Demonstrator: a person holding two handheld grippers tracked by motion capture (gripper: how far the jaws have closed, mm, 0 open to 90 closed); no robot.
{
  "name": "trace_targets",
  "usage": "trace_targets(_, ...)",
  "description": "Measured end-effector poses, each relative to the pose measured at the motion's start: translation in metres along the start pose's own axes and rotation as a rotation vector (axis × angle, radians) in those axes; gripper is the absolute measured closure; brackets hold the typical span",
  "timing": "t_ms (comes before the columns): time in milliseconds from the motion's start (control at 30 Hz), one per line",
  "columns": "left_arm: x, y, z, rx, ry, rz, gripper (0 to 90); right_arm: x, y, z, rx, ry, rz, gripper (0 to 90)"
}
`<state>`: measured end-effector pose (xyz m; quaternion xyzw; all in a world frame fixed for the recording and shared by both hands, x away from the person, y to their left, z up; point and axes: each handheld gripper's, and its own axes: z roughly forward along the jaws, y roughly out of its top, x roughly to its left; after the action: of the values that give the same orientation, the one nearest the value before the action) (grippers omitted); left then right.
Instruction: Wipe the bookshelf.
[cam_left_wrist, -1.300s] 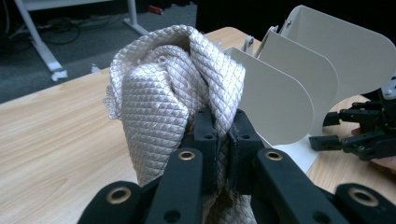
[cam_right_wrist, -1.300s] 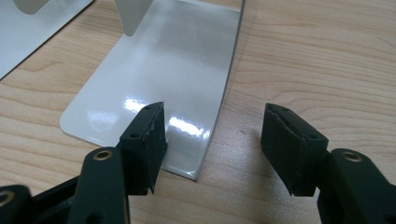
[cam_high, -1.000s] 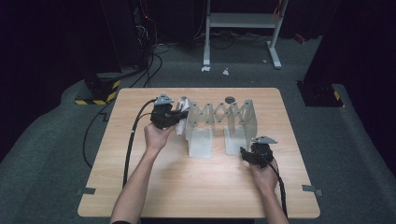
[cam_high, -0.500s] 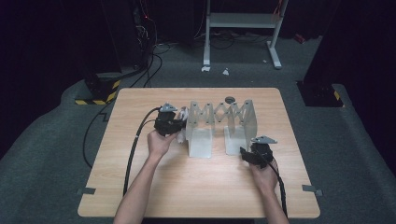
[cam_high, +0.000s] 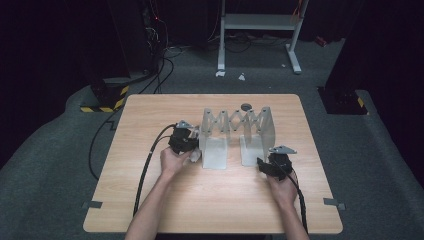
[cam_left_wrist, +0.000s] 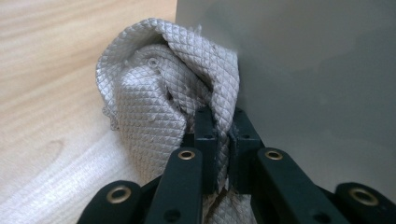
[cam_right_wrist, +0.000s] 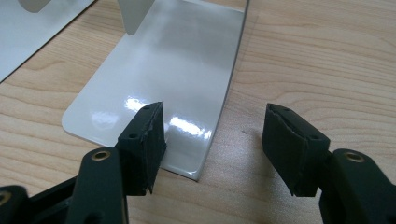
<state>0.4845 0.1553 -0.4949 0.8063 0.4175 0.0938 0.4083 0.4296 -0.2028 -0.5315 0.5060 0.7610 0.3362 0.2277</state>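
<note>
Against the left end plate of the grey metal expanding rack (cam_high: 235, 132), low down near the wooden counter (cam_high: 150, 200), the left hand-held gripper (cam_left_wrist: 220, 140) has its jaws pinched tight on a fold of quilted grey cloth (cam_left_wrist: 154, 93). Through the left gripper view the cloth bunches up in soft rolls, pressed between the jaws and the flat grey plate (cam_left_wrist: 303, 70), so it looks to me like a wipe of that plate is in hand. From above, the left hand-held gripper (cam_high: 184, 140) sits just beside the rack's left foot, with a bit of pale cloth (cam_high: 195, 155) showing under it.

That cloth should be light and limp, with a diamond weave that gives the pads some bite; it will drape and slip out if only a thin edge is caught, so a gathered fold, as it is held now, is the sensible place to grip. The rack is another matter: thin, stiff, glossy sheet metal on a scissor linkage, likely to slide or fold along the counter if pushed from one side.

Over on the right, the right hand-held gripper (cam_high: 274, 162) rests by the rack's right foot. Its jaws stand wide apart and hold nothing; the shiny base plate (cam_right_wrist: 177, 70) lies flat on the counter with its corner just beneath the left jaw.
</note>
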Motion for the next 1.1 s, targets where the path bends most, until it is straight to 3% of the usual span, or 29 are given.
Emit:
trace_targets(200, 0.003, -0.006, 0.007, 0.012, -0.013, -0.027, 84.0, 0.0, 0.0, 0.0, -0.001, 0.0, 0.0, 39.2)
trace_targets(333, 0.001, -0.008, 0.01, 0.036, 0.004, 0.002, 83.9, 0.0, 0.0, 0.0, 0.0, 0.001, 0.001, 39.1)
trace_targets(600, 0.001, -0.012, 0.009, 0.028, -0.011, -0.011, 83.9, 0.0, 0.0, 0.0, 0.0, 0.001, 0.001, 39.1)
trace_targets(800, -0.005, -0.004, -0.007, 0.008, -0.025, 0.01, 84.1, 0.0, 0.0, 0.0, 0.0, 0.001, 0.001, 39.1)
trace_targets(1100, -0.016, 0.011, -0.036, -0.073, -0.022, 0.04, 84.0, 0.0, 0.0, 0.0, 0.0, 0.001, 0.001, 39.1)
